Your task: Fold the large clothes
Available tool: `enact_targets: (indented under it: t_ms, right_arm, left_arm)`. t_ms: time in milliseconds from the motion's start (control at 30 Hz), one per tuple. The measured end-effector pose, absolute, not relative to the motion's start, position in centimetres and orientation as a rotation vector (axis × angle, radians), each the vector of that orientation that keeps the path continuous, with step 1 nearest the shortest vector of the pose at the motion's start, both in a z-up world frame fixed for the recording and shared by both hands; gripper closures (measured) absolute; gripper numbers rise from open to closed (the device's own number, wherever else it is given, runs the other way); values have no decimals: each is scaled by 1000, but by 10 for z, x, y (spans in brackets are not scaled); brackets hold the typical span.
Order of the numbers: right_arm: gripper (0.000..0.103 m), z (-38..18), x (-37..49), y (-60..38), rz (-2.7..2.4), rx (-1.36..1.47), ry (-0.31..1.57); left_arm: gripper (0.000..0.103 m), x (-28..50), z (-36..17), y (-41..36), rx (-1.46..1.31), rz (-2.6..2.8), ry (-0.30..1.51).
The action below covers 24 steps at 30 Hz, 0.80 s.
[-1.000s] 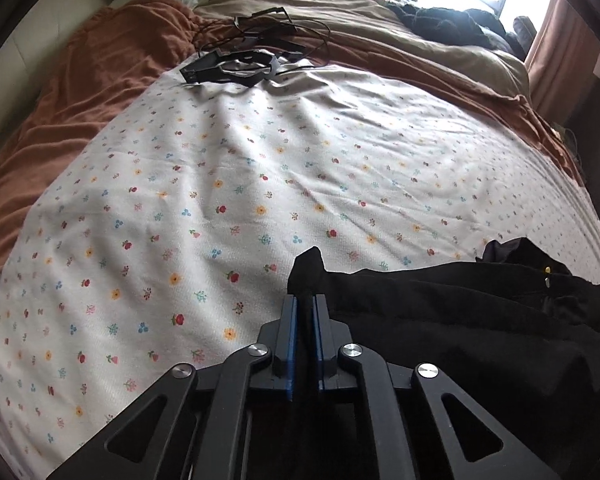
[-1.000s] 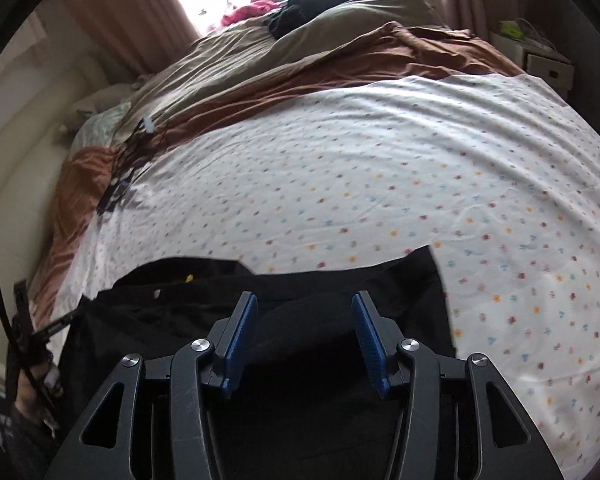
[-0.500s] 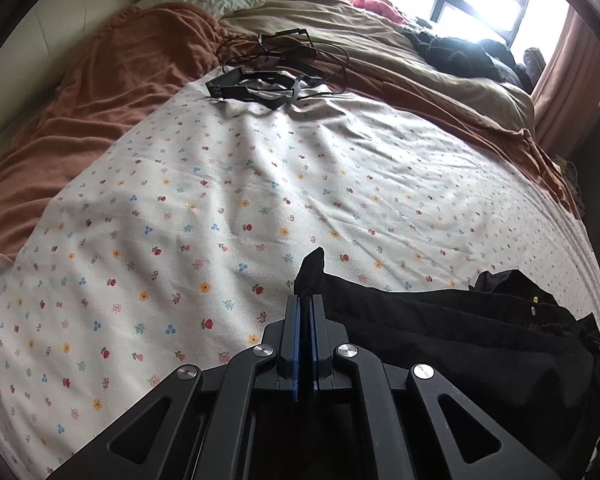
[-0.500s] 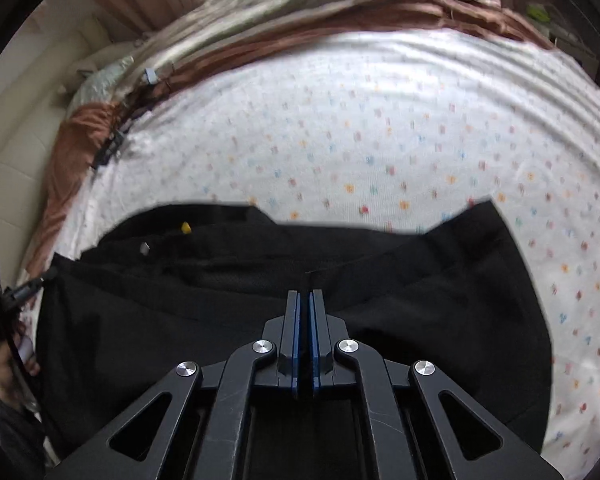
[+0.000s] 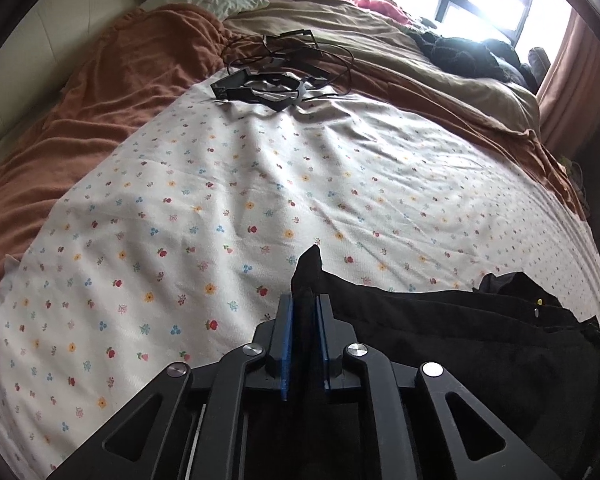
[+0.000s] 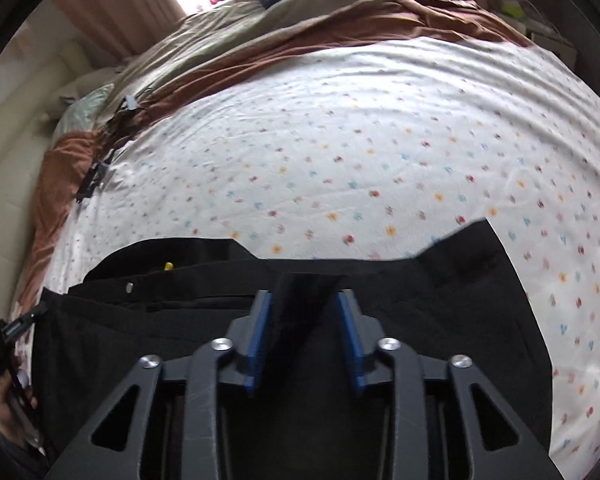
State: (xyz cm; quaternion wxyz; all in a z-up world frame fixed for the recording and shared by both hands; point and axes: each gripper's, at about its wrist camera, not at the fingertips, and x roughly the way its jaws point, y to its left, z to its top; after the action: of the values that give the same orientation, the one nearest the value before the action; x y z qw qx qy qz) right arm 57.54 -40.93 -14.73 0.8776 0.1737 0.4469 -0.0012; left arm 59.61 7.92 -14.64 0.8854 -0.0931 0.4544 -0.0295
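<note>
A black garment [image 5: 460, 340] lies spread along the near edge of the flowered white sheet [image 5: 220, 200]. My left gripper [image 5: 305, 300] sits at the garment's left corner. Its jaws are opening, narrowly parted, and a peak of black cloth still fills the gap and stands up between the pads. In the right wrist view the same garment [image 6: 460, 280] covers the foreground. My right gripper [image 6: 304, 296] hovers over its far hem with jaws opening wider. A raised fold of black cloth stands between the blue pads [image 6: 260, 320].
A black frame with tangled cables [image 5: 268, 88] rests at the sheet's far edge. A brown blanket [image 5: 120, 100] and a beige cover with dark clothes [image 5: 460, 52] lie behind. A person's hand [image 6: 8, 420] holds the other tool low on the left. A nightstand [image 6: 548, 36] stands at right.
Half a second ago both pairs of jaws were pressed tight on the black cloth; now both have parted, the right wider. A second ago the right jaws stood open above the garment.
</note>
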Motion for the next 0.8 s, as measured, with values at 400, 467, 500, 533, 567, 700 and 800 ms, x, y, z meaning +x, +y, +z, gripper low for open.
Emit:
enact_targets:
  t_ms: [400, 467, 500, 533, 567, 700, 800]
  right_arm:
    - [49, -94, 509, -352, 113, 304, 931]
    - [49, -87, 496, -340, 120, 287, 924]
    - [49, -84, 487, -332, 116, 270, 918]
    - [49, -82, 480, -327, 117, 260, 913]
    - [49, -80, 469, -321, 122, 249, 908]
    - [49, -85, 429, -301, 139, 240, 902]
    - [49, -94, 406, -293, 145, 245, 909]
  left_arm:
    - [25, 552, -93, 109, -297, -47, 856]
    - [25, 542, -82, 113, -311, -47, 849]
    - [25, 537, -78, 114, -312, -46, 849]
    - [24, 531, -73, 116, -313, -45, 847]
    - [25, 522, -68, 118, -314, -42, 844]
    - [25, 481, -58, 128, -318, -32, 834]
    - [25, 454, -62, 135, -322, -40, 851]
